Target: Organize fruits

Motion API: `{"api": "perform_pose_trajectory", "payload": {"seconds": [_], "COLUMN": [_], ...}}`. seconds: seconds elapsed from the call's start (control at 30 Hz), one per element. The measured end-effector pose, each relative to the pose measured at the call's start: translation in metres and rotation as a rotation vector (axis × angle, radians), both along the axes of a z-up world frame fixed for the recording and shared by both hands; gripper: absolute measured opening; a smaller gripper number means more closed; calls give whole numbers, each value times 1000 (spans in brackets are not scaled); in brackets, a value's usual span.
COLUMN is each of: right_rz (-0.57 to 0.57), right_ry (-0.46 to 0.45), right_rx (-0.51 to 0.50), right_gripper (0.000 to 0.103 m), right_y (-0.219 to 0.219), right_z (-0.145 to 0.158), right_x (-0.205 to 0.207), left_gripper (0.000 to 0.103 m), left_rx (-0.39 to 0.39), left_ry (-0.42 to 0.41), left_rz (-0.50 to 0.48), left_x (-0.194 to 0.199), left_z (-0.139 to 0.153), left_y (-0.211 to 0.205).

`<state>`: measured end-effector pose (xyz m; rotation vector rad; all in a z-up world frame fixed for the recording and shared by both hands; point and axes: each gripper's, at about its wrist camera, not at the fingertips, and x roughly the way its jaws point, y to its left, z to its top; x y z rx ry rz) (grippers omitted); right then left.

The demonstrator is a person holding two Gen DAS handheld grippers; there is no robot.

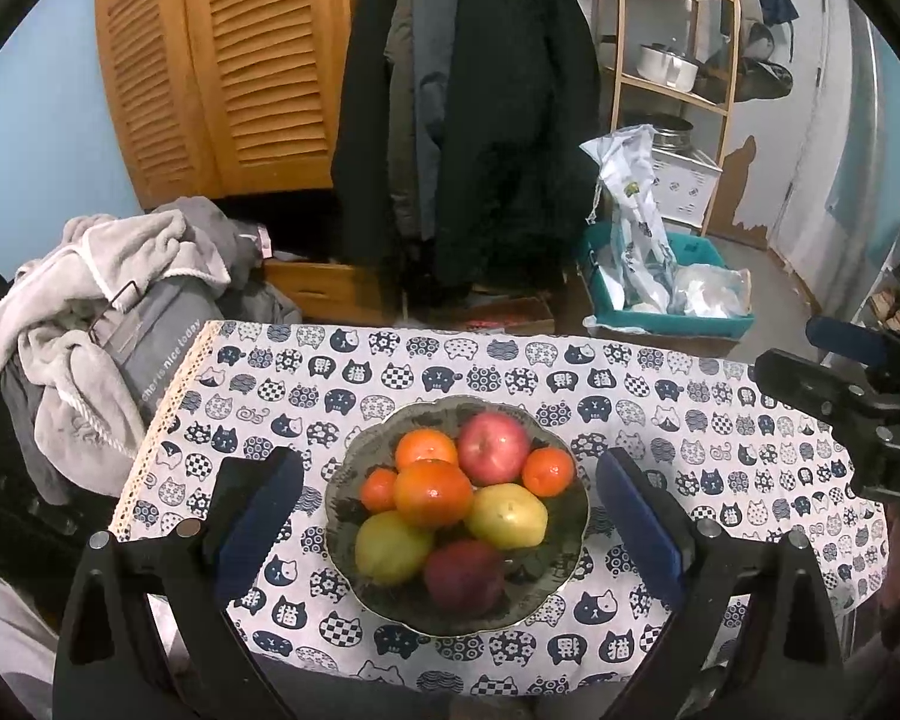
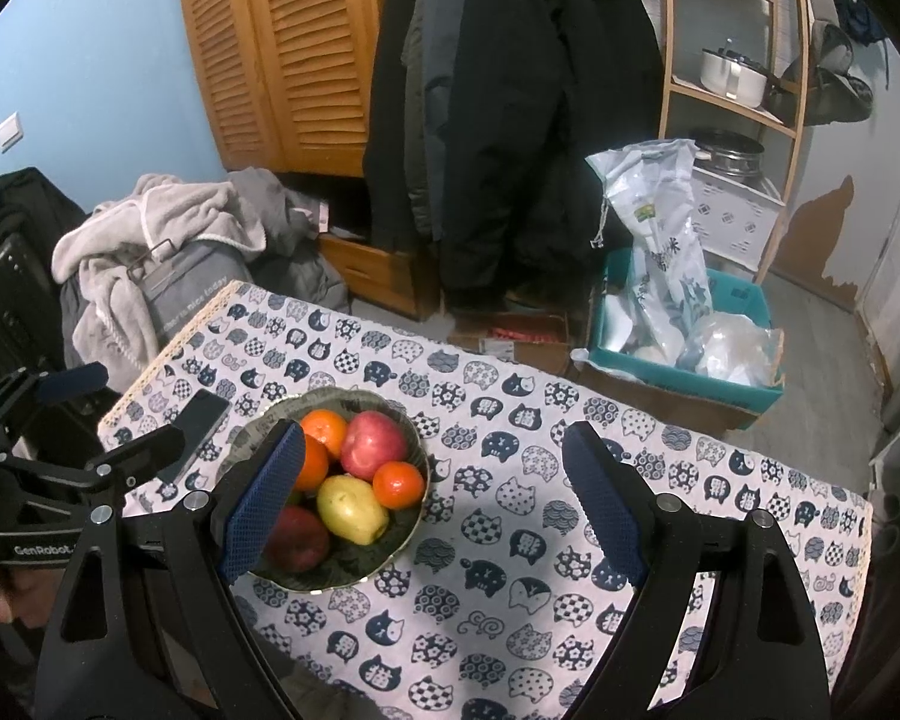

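Note:
A dark patterned bowl (image 1: 549, 576) stands on the cat-print tablecloth (image 1: 690, 420), piled with fruit. In it are a red apple (image 1: 493, 447), several oranges (image 1: 432, 492), two yellow-green fruits (image 1: 506, 515) and a darker red apple (image 1: 465, 576). My left gripper (image 1: 447, 462) is open, hovering above the bowl with one blue pad on each side of it, touching nothing. My right gripper (image 2: 432, 432) is also open and empty, over the cloth just right of the bowl (image 2: 354, 564). Its left finger (image 2: 264, 492) hides part of the fruit. Each gripper shows at the edge of the other's view: the right gripper (image 1: 822, 354) and the left gripper (image 2: 123, 411).
A dark phone (image 2: 201, 420) lies on the cloth left of the bowl. A pile of grey clothes (image 1: 90, 312) sits off the table's left side. Beyond the far edge stand a teal crate of bags (image 2: 690, 360), hanging coats (image 1: 480, 120) and a wooden shelf (image 2: 732, 90).

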<state>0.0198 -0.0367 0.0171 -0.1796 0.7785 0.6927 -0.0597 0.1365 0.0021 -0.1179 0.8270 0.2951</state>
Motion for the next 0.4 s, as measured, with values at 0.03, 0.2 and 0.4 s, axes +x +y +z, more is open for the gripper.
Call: {"api": "perform_pose_trajectory", "payload": {"seconds": [0.03,0.2,0.4], "right_rz": [1,0,1], "right_ry": [0,1,1], "right_rx": [1,0,0], "right_gripper": [86,86,86], "right_y": [0,0,-1], "right_z": [0,0,0], "right_x": [0,0,0], "left_gripper": [99,99,99], "left_rx": [1,13,8], "left_ry": [0,-1,6], "left_rz": [-2,-4,-13], "left_x": [0,0,1], "left_z": [0,0,1], "left_y": [0,-2,-4]}}
